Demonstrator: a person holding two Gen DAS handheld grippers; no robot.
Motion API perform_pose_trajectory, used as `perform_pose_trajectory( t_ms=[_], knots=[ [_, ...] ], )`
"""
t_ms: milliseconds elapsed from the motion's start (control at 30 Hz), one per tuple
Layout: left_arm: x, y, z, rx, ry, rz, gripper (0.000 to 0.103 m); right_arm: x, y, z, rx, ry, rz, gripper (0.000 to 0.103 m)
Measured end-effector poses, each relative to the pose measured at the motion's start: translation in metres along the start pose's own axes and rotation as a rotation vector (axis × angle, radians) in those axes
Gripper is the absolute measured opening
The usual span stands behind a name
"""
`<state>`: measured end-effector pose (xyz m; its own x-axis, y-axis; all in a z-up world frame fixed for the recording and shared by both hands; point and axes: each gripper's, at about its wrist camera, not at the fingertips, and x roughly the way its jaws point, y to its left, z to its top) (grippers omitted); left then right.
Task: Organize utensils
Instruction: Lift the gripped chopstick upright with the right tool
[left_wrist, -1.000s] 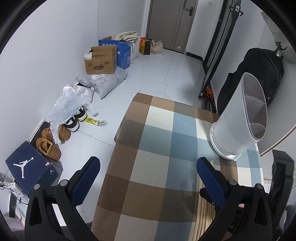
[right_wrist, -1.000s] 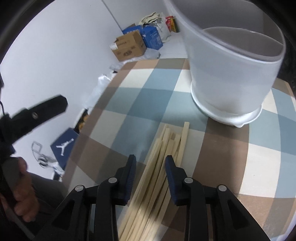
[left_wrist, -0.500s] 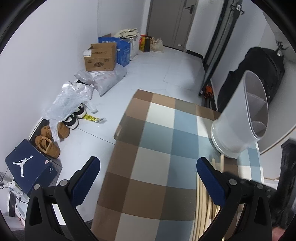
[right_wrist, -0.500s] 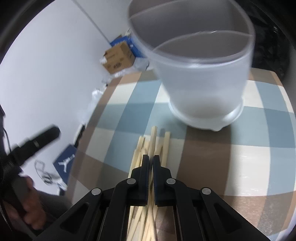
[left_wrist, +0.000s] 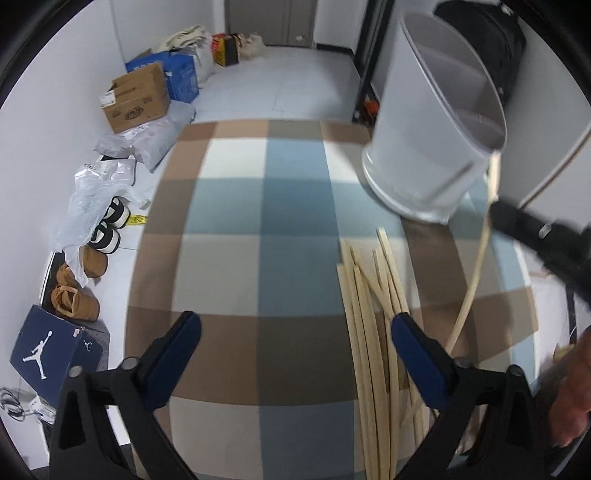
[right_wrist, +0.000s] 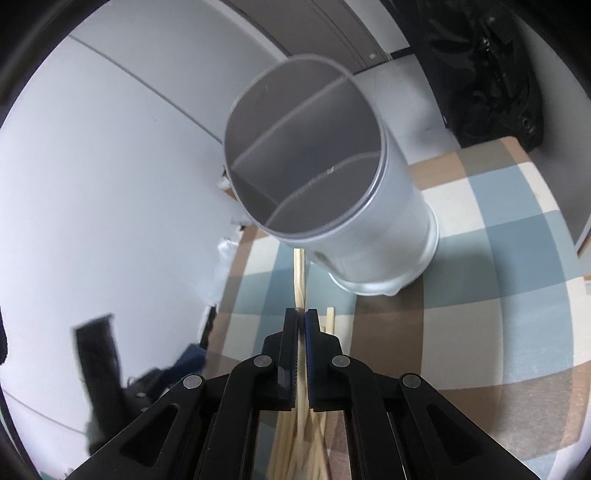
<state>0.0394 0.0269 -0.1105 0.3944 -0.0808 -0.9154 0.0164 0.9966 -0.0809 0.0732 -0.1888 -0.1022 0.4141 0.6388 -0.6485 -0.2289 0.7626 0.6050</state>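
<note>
A white utensil holder (left_wrist: 436, 122) with inner dividers stands at the far right of the checked table; it also shows in the right wrist view (right_wrist: 332, 206). A pile of wooden chopsticks (left_wrist: 373, 325) lies in front of it. My right gripper (right_wrist: 301, 321) is shut on a wooden chopstick (right_wrist: 298, 277), lifted, its tip just below the holder's rim; the same chopstick (left_wrist: 476, 266) rises toward the holder in the left wrist view. My left gripper (left_wrist: 295, 332) is open and empty above the table, left of the pile.
The checked tablecloth (left_wrist: 240, 240) covers the table. On the floor to the left lie a cardboard box (left_wrist: 135, 98), plastic bags (left_wrist: 92, 192), shoes (left_wrist: 74, 295) and a blue shoe box (left_wrist: 48, 350). A black backpack (right_wrist: 484, 66) sits behind the holder.
My right gripper closed on a chopstick from the pile and lifted it up toward the holder's rim. My left gripper shifted right, closer to the pile, still open.
</note>
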Motion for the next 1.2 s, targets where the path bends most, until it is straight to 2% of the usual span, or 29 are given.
perform_pose_trajectory(
  t_ms=[133,167,233,267,333,433,567,733,833,900,933,1000,1067,1200],
  knots=[
    [0.011,-0.001,-0.002,-0.008,0.067,-0.010,0.084,-0.013,-0.003,-0.002,-0.002,-0.026,0.016,0.003],
    [0.013,-0.001,-0.003,-0.014,0.077,-0.012,0.082,-0.014,-0.001,-0.012,-0.007,-0.033,0.016,0.003],
    [0.016,-0.001,-0.003,-0.013,0.093,-0.002,0.067,-0.012,0.003,-0.014,-0.017,-0.048,0.016,0.003],
    [0.017,-0.002,-0.003,-0.016,0.097,-0.011,0.064,-0.015,0.002,-0.016,-0.022,-0.056,0.016,0.003],
    [0.016,-0.004,-0.003,-0.013,0.087,-0.008,0.056,-0.019,0.001,-0.018,-0.024,-0.063,0.021,0.003],
    [0.016,-0.011,-0.002,0.019,0.070,0.021,0.051,-0.027,0.001,-0.018,-0.024,-0.072,0.025,0.003],
    [0.015,-0.011,-0.002,0.011,0.062,0.006,0.042,-0.033,0.000,-0.020,-0.019,-0.082,0.039,0.003],
    [0.014,0.003,0.002,-0.055,0.061,-0.043,0.019,-0.036,0.001,-0.020,-0.015,-0.086,0.049,0.003],
    [0.013,0.009,0.003,-0.111,0.069,-0.116,0.019,-0.037,0.000,-0.017,-0.006,-0.090,0.057,0.003],
    [0.006,0.010,0.004,-0.118,0.047,-0.135,0.019,-0.038,-0.001,-0.017,0.000,-0.093,0.063,0.003],
    [0.003,0.010,0.005,-0.114,0.032,-0.126,0.019,-0.039,-0.001,-0.017,0.001,-0.094,0.065,0.003],
    [0.004,0.008,0.004,-0.082,0.020,-0.054,0.019,-0.039,0.000,-0.017,-0.001,-0.094,0.068,0.003],
    [0.014,0.007,0.002,-0.070,0.056,0.012,0.019,-0.039,0.001,-0.018,-0.007,-0.094,0.067,0.003],
    [0.018,0.002,-0.001,-0.035,0.057,0.044,0.019,-0.038,0.001,-0.017,-0.011,-0.095,0.064,0.003]
  ],
)
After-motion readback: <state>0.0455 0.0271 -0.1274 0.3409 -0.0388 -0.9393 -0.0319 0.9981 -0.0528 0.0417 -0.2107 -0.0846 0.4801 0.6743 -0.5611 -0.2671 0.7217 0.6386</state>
